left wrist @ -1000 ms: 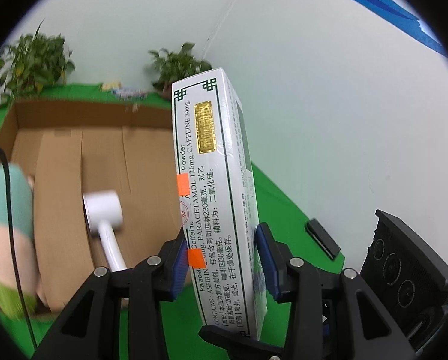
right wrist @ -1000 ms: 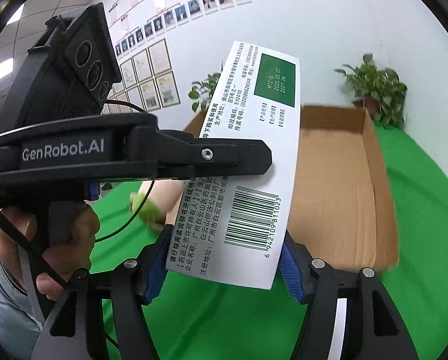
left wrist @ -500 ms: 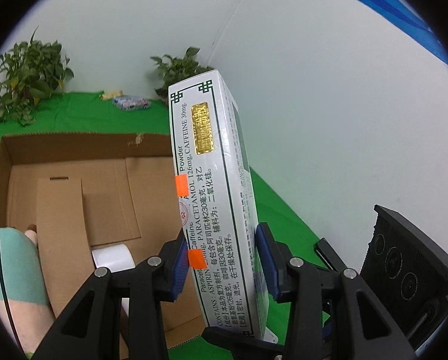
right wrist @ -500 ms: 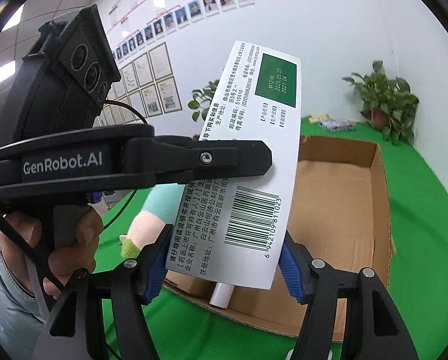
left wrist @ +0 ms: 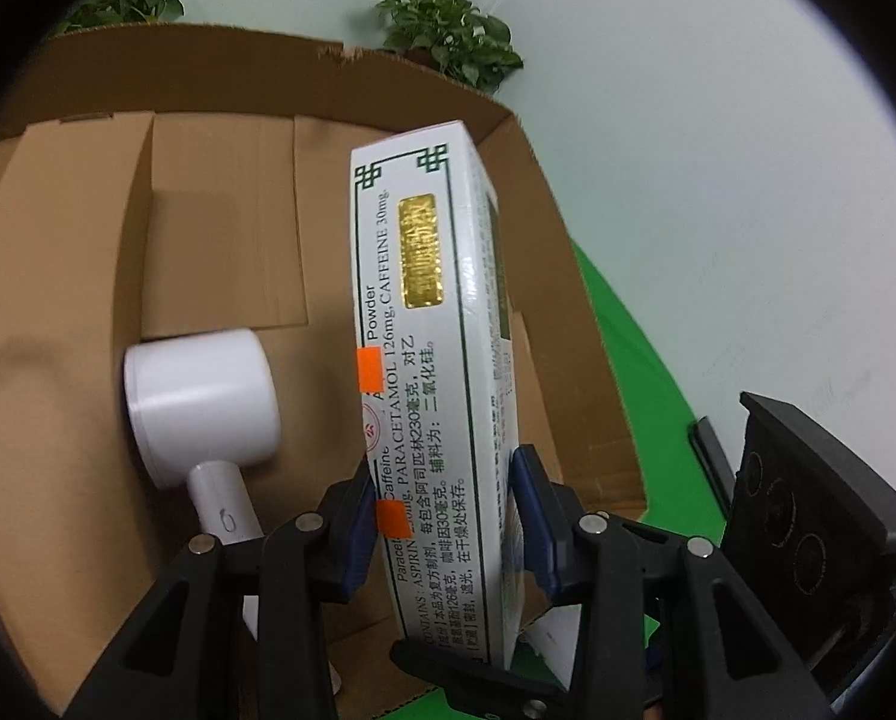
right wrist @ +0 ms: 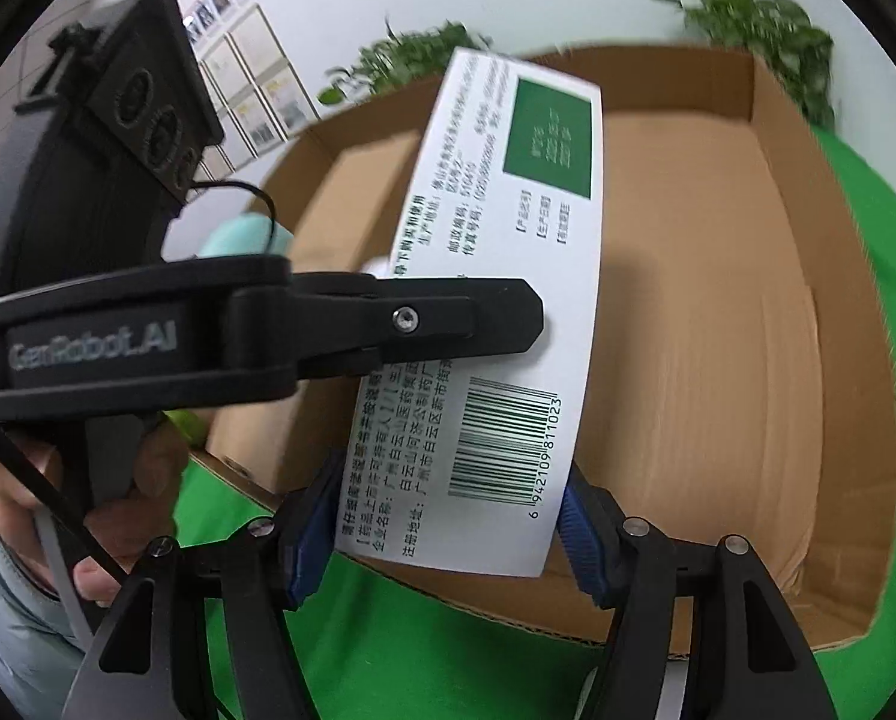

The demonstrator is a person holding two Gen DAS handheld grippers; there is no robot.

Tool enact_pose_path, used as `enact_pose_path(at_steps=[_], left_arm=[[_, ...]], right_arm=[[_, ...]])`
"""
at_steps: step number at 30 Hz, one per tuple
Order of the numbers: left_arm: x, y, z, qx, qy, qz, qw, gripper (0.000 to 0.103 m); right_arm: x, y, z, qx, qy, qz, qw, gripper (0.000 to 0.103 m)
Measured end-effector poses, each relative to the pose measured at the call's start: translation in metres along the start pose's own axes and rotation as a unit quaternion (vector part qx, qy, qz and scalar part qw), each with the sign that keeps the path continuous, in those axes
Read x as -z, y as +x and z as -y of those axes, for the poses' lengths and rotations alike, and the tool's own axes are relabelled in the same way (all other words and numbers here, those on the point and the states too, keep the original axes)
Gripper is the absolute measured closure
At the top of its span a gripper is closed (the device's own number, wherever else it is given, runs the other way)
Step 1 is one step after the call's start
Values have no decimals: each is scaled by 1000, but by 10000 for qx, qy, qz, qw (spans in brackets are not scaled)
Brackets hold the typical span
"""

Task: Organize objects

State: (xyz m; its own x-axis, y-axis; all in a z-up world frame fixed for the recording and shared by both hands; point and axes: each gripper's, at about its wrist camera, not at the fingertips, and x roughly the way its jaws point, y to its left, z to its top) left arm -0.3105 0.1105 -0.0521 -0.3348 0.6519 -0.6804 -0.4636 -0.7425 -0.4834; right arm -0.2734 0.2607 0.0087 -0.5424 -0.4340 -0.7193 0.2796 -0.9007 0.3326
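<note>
Both grippers clamp one white medicine box [left wrist: 429, 360]: left gripper [left wrist: 441, 525] across its narrow thickness, right gripper [right wrist: 451, 531] across its broad barcode face. The box is held upright above the open cardboard carton [right wrist: 718, 312]. A white handled device [left wrist: 204, 402] lies on the carton floor, left of the box.

From my left wrist view, the medicine box [left wrist: 429, 372] stands on end between my left gripper [left wrist: 441, 531] pads, over the near right part of the cardboard box [left wrist: 574, 324]. A hair dryer [left wrist: 201, 408] lies inside the cardboard box, left of it. Potted plants [left wrist: 448, 30] sit behind the far wall. My right gripper [right wrist: 448, 531] clamps the same medicine box [right wrist: 508, 276] at its near end.
</note>
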Motion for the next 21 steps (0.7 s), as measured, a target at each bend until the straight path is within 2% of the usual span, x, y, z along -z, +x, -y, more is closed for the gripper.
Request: enact_pose_path(at_steps=[6,8,14,16,19,21], left_arm=[[5,22,-12,-190,-242,-297,9991,58],[7,23,-15,-328,-279,-291,9986,54],[15,13,-13,-667,-239,-275,9971,55],[18,4,-11,-722,-184,-194,9970,55],[24,-12,-14,-1049,-143,-7,9944,55],[26,-26,-16,-1088,-123,152,9939,55]], right_arm=[[-2,23,18,3,231,-357,9991,42],[-5,28,21,37,238,-413,9989,42],[-19,37,23,162,284,-470,9984,43],[-24,40,24,246,332,-482,9980,43],[-31,45,24,397,315,-591,9970,43],[-35,51,23,525,243,-695,9959,43]])
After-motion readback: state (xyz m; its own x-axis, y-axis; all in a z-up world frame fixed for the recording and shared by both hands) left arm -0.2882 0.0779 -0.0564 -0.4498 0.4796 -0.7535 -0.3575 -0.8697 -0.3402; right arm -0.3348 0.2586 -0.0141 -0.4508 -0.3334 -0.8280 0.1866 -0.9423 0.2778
